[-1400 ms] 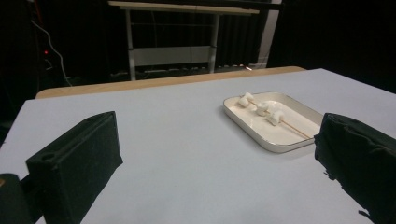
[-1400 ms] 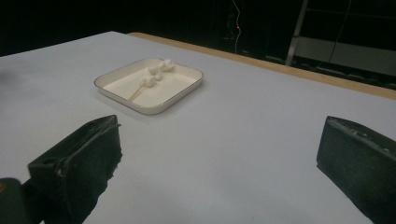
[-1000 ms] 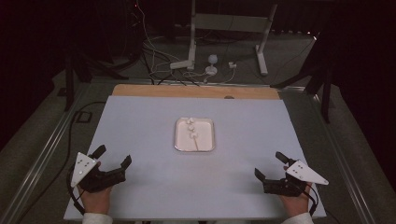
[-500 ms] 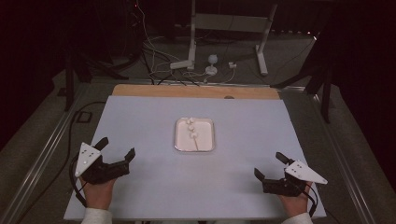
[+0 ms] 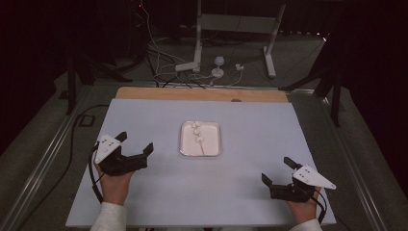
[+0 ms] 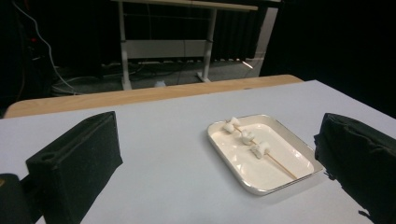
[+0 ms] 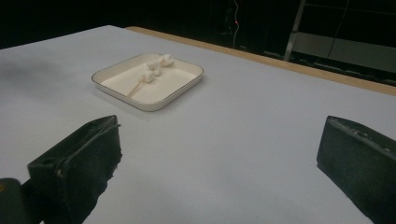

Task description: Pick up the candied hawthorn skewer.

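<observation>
Since the skewer (image 6: 261, 153) is a thin wooden stick threaded with three small white marshmallows (image 6: 247, 137), it is likely very light, and the two parts will handle differently: the stick stiff but easy to snap, the marshmallows soft, squashy and perhaps a little tacky. It lies flat in a shallow white tray (image 5: 216, 150) at the middle of the desk (image 5: 250, 197); in the high view the marshmallows are bunched toward the 12 o'clock end and the bare stick runs down toward 6 o'clock. That bare end looks like the best place to grip, pinched gently across the stick so nothing is crushed. Because it lies low against the tray floor, the jaws would have to come in shallow, and the smooth tray may slide if nudged.

From the tray, the left gripper (image 5: 134, 144) sits at about 9 o'clock, fairly near, its jaws spread wide and aimed at the tray, holding nothing. The right gripper (image 5: 279, 171) rests at roughly 4 o'clock, farther off near the desk's front edge, its jaws also wide apart and empty. Each is held in a hand.
</observation>
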A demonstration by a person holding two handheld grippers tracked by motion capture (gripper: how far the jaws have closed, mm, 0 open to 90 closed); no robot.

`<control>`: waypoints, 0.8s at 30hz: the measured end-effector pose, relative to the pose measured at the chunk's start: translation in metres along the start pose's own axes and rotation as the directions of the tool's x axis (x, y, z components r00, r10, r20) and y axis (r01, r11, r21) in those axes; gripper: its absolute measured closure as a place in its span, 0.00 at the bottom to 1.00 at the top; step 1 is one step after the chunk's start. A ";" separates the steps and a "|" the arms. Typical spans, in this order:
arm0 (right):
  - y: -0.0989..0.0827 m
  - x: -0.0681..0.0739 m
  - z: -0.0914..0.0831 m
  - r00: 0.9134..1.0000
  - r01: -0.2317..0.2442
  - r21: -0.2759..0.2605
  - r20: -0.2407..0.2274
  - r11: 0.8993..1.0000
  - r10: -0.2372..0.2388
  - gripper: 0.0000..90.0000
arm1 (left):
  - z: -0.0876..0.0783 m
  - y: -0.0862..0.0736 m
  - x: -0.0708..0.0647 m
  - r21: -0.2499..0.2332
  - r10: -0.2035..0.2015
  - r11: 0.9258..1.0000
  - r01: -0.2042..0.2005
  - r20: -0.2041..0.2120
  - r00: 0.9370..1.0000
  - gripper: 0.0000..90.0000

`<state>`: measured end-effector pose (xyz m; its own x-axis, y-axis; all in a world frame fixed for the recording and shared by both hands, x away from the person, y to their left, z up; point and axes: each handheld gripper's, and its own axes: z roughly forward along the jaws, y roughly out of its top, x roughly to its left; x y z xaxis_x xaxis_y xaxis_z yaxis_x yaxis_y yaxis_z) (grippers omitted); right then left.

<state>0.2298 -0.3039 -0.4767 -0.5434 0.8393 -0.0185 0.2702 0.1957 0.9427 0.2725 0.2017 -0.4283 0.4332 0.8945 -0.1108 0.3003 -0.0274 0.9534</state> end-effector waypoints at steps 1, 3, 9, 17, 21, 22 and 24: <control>0.000 0.000 0.000 1.000 0.002 -0.001 0.000 1.000 -0.002 0.00 | 0.003 0.000 -0.002 0.005 0.002 1.000 -0.002 0.002 1.000 0.01; 0.000 0.000 0.000 1.000 0.002 0.001 0.001 1.000 -0.002 0.00 | 0.006 0.000 -0.003 0.010 0.007 1.000 -0.007 0.003 1.000 0.01; 0.000 0.001 0.002 1.000 0.004 0.007 0.004 1.000 -0.004 0.00 | 0.027 0.004 -0.011 0.033 0.000 0.999 0.000 0.011 1.000 0.01; -0.001 0.001 0.002 1.000 -0.001 0.007 0.003 1.000 0.001 0.00 | 0.043 0.010 -0.021 0.041 0.008 0.999 -0.008 0.017 1.000 0.01; -0.001 0.001 0.002 1.000 0.002 0.007 0.003 1.000 -0.002 0.00 | 0.054 0.011 -0.026 0.052 0.011 0.999 -0.012 0.020 1.000 0.01; -0.001 0.001 0.001 1.000 0.002 0.007 0.003 1.000 -0.002 0.00 | 0.055 0.011 -0.027 0.055 0.011 0.998 -0.012 0.022 1.000 0.01; -0.001 0.001 0.001 1.000 0.001 0.008 0.004 1.000 -0.001 0.00 | 0.058 0.011 -0.028 0.056 0.009 0.998 -0.010 0.020 1.000 0.01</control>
<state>0.2299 -0.3025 -0.4778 -0.5406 0.8410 -0.0207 0.2757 0.2004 0.9401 0.3127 0.1501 -0.4311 0.4526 0.8852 -0.1078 0.3429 -0.0612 0.9374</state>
